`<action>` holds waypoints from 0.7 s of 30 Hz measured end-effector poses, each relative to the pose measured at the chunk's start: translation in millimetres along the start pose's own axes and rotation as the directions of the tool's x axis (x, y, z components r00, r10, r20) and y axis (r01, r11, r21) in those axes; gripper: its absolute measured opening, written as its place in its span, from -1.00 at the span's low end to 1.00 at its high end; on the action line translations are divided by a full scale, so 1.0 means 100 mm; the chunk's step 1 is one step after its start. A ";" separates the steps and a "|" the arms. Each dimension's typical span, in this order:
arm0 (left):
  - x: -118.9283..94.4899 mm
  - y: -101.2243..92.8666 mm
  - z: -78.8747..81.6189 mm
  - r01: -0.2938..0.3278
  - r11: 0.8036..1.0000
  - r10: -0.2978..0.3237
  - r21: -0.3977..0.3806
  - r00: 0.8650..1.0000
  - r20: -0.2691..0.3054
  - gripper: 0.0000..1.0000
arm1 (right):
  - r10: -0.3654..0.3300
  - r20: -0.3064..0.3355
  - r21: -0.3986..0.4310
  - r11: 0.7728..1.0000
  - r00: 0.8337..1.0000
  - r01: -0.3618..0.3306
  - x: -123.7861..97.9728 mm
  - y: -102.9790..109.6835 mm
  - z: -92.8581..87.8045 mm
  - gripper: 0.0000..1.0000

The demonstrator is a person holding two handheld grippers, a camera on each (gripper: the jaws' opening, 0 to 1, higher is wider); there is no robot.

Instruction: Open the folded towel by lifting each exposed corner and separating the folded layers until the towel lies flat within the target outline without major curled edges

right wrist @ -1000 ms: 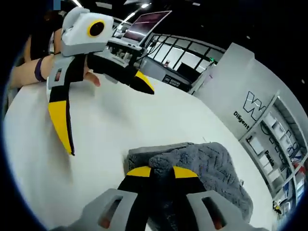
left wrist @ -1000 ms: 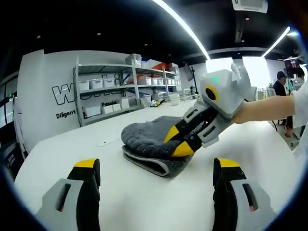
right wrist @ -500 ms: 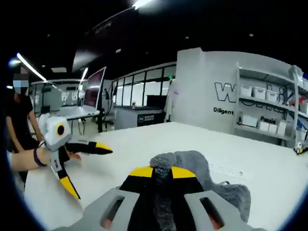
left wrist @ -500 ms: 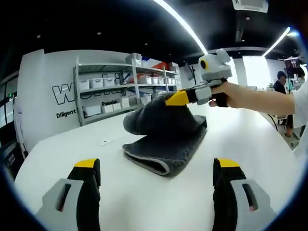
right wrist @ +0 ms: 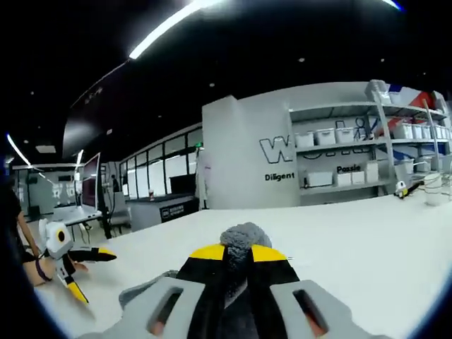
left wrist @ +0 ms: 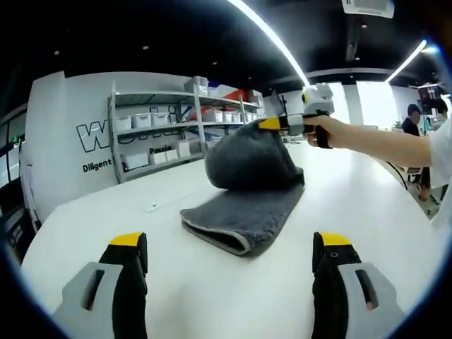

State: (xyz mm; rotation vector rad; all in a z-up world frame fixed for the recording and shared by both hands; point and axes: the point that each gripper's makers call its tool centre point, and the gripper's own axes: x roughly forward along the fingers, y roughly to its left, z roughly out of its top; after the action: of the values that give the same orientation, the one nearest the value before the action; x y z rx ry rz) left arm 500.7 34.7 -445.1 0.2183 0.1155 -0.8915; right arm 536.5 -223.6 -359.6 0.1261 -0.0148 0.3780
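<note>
— Two layers, is that what I'm working with?

— At least two, by the look of it. Your right claw (left wrist: 272,124) is pinched tight on a corner of the towel (left wrist: 244,212) and holds the top layer up in a hump, while the bottom layer lies flat mid-worktop (left wrist: 176,289), at about 12 o'clock from your left claw (left wrist: 231,244). In the right gripper view the grey pile is bunched between the closed yellow tips (right wrist: 231,253).

— How do I finish the peel well?

— You'd do best to carry that corner up and over, away from the fold, toward 2 o'clock in the left gripper view, low enough that the layer rolls out rather than drags the whole towel. I can't see a target outline on the worktop, so judge the landing by the lower layer's edges.

— And my left?

— Your left claw is wide open, holding nothing, well short of the towel. If the bottom layer slides, you could pin its near edge (left wrist: 215,240).
</note>
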 end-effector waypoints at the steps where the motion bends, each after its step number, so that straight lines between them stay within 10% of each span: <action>1: -0.02 -0.04 -0.01 -0.001 1.000 0.001 0.000 1.000 0.000 0.92 | -0.021 0.013 0.011 1.000 1.000 0.021 -0.04 -0.08 0.02 -0.87; 10: -0.04 -0.13 -0.07 -0.004 1.000 0.004 0.000 1.000 -0.014 0.91 | -0.267 0.029 0.092 0.960 0.963 0.263 -0.29 -1.13 0.07 -0.87; 21: -0.03 -0.14 -0.12 -0.007 1.000 0.007 -0.002 0.999 -0.031 0.91 | -0.527 -0.161 -0.008 0.846 0.835 0.533 -0.80 -2.02 -0.56 -0.86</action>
State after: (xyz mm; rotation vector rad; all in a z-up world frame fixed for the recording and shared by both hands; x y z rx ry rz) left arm 487.5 31.7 -458.5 0.2305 0.1441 -0.8808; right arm 536.2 -432.1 -442.4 0.1309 0.1828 -0.1730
